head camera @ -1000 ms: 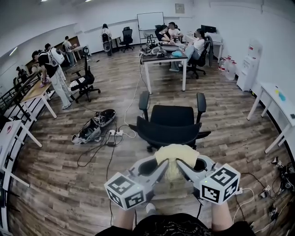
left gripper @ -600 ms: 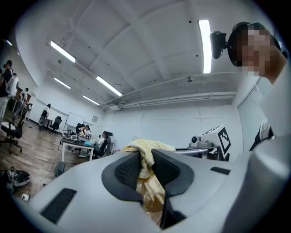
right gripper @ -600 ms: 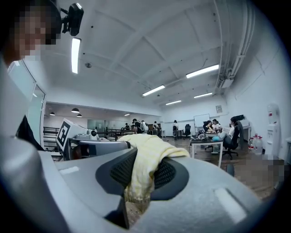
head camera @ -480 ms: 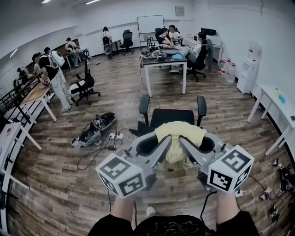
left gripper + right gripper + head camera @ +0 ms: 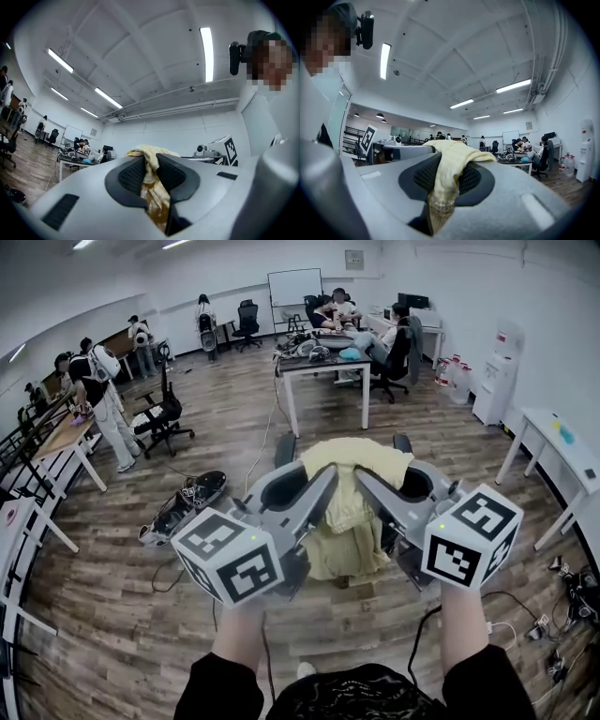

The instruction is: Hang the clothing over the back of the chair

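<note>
Your left gripper (image 5: 328, 482) and right gripper (image 5: 364, 479) both pinch the top of the yellow clothing (image 5: 349, 542). It droops below them, soft, light and floppy. The top edge is the best place to hold it.

two claws: left claw (image 5: 321, 487), right claw (image 5: 367, 486); one yellow garment (image 5: 349, 512); one chair (image 5: 284, 449); one whiteboard (image 5: 294, 286)

You have no readable text here. The cubes (image 5: 230, 557) on your left gripper (image 5: 325, 484) and right gripper (image 5: 362, 480) show only black-and-white squares; the plaque (image 5: 353, 260) beside the whiteboard (image 5: 294, 286) is too small to read.
</note>
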`<state>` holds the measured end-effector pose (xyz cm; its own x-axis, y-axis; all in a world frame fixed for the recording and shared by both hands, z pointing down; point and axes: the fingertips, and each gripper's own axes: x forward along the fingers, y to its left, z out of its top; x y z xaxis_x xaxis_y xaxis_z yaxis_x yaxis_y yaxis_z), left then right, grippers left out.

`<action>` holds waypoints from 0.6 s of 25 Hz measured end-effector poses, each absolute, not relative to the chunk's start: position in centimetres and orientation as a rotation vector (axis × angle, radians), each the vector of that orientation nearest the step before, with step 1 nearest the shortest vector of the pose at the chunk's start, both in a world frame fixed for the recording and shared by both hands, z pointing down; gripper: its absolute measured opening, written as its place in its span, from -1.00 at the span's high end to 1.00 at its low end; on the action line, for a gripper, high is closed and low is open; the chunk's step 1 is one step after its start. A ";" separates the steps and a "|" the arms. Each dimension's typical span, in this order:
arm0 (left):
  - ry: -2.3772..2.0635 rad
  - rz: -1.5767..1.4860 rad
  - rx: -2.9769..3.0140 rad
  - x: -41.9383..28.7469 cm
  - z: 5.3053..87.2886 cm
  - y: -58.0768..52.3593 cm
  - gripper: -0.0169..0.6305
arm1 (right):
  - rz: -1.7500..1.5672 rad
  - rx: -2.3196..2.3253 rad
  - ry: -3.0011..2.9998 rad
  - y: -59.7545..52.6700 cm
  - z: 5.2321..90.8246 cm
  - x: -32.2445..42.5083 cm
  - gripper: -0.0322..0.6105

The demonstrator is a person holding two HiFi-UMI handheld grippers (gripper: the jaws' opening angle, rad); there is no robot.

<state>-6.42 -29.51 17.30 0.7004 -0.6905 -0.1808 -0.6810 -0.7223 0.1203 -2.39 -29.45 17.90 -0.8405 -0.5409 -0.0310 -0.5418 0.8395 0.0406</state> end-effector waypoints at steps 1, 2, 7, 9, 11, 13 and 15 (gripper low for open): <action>-1.151 -0.329 2.857 -6.4 17.0 -29.9 0.74 | 0.083 -0.884 2.997 -29.8 17.6 -2.4 0.67; -1.149 -0.327 2.860 -6.4 16.7 -30.2 0.74 | 0.091 -0.887 2.996 -30.1 17.3 -2.4 0.67; -1.090 -0.343 2.888 -6.1 14.9 -32.0 0.74 | 0.128 -0.932 2.970 -31.9 15.5 -2.0 0.67; -1.107 -0.356 2.890 -6.9 13.8 -33.2 0.74 | 0.161 -0.922 2.964 -33.3 14.4 -2.7 0.66; -1.132 -0.372 2.893 -7.4 12.5 -34.1 0.74 | 0.189 -0.908 2.957 -34.1 13.1 -3.3 0.67; -1.113 -0.387 2.908 -6.9 11.5 -34.5 0.74 | 0.216 -0.935 2.944 -34.4 12.1 -2.9 0.67; -1.091 -0.398 2.918 -6.6 11.2 -35.0 0.74 | 0.248 -0.965 2.935 -34.8 11.8 -2.6 0.67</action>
